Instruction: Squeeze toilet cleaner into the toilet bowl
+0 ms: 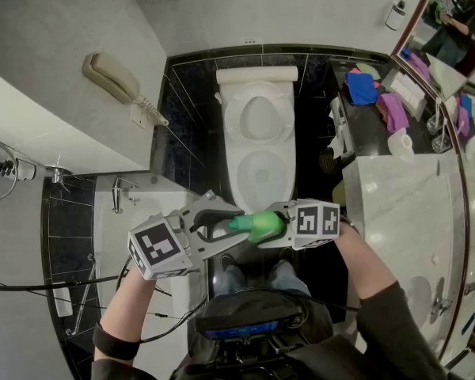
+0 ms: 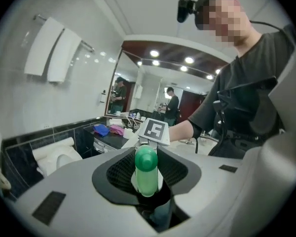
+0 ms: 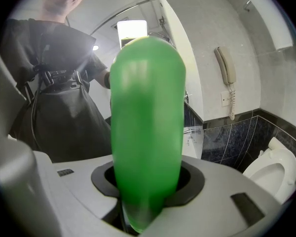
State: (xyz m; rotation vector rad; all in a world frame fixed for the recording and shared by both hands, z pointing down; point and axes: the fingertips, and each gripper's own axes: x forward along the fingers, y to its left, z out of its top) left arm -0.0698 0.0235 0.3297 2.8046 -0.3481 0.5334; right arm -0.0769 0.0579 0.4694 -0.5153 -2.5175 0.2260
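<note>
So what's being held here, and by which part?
A green bottle, held between both grippers: the right gripper clamps its body near the base, and the left gripper is closed on its cap.

My feeds are bright and evenly lit from overhead: the left gripper view catches a row of round ceiling lights (image 2: 155, 54), and in the head view the white toilet (image 1: 257, 133) and pale counter (image 1: 396, 204) nearly wash out, while the dark tiles (image 1: 186, 125) beside them carry only a faint sheen. All three pictures bow hard towards the edges, and both gripper views have black corners. In the right gripper view the green bottle (image 3: 145, 132) sits so close to the lens that it is soft and smeared, a bright white panel (image 3: 132, 28) flares behind its top, and the person's dark clothing (image 3: 59, 83) lies in shadow.
</note>
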